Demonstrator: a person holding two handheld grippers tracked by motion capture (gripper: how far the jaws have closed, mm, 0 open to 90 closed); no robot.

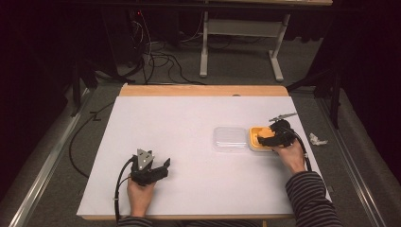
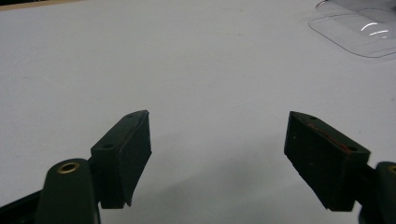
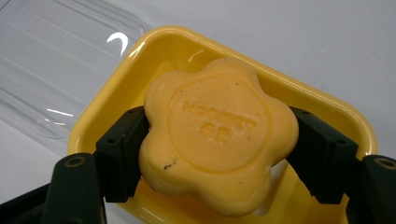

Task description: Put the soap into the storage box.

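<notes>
Right now my right gripper (image 3: 219, 154) clamps the yellow flower-shaped soap (image 3: 218, 135) over its dish

Both black pads (image 3: 123, 154) press on opposite sides of the soap, whose stamped face is turned toward my camera; it sits above the hollow of the yellow soap dish (image 3: 322, 107), though whether it touches the bottom I cannot tell. Just beside the dish, on the side toward the middle of the table, lies the clear plastic lid (image 3: 56, 60), flat on the white table (image 1: 179, 123). Well apart, near the front edge, my left gripper (image 2: 217, 154) rests with its jaws spread wide and nothing between them, pointing across the bare white surface toward that lid (image 2: 359, 32); my left hand (image 1: 139, 194) holds it low over the table
</notes>
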